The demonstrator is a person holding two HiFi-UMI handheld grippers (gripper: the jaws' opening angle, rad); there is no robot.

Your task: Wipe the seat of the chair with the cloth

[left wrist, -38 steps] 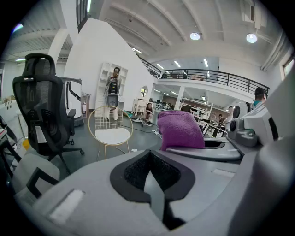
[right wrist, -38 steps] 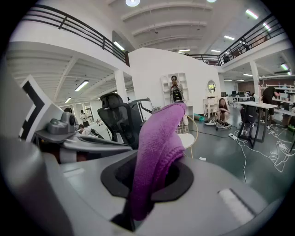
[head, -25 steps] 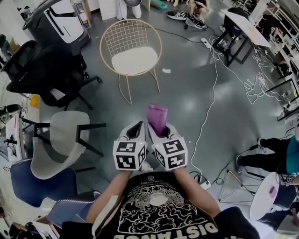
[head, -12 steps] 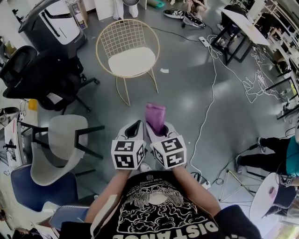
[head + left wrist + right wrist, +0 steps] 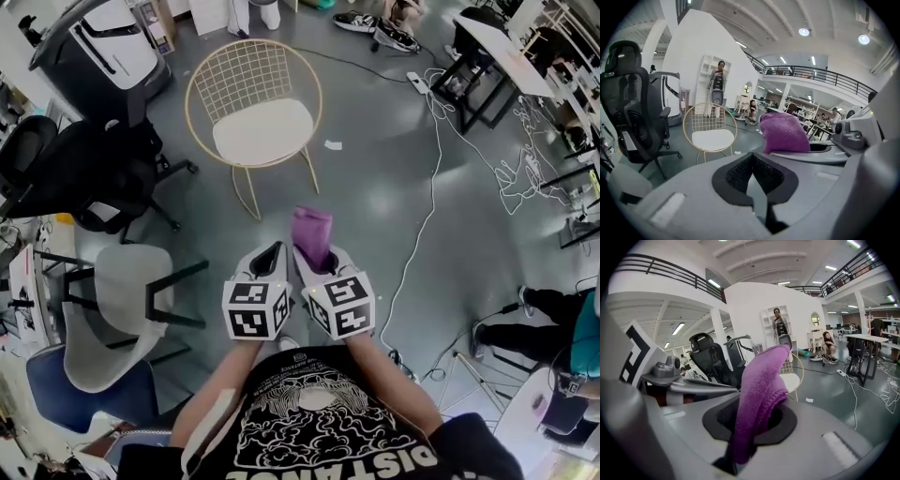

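Chair (image 5: 255, 103), gold wire with a white seat (image 5: 261, 131), stands on the grey floor (image 5: 375, 187) well ahead of the person. A black office chair (image 5: 84, 169) sits to its left. Both grippers are held side by side near the person's chest, well apart from the wire chair. The left gripper (image 5: 271, 260) has its jaws closed together with nothing between them. The right gripper (image 5: 322, 265) is clamped on the purple cloth (image 5: 312, 234), which sticks up from its jaws and folds over at the top.
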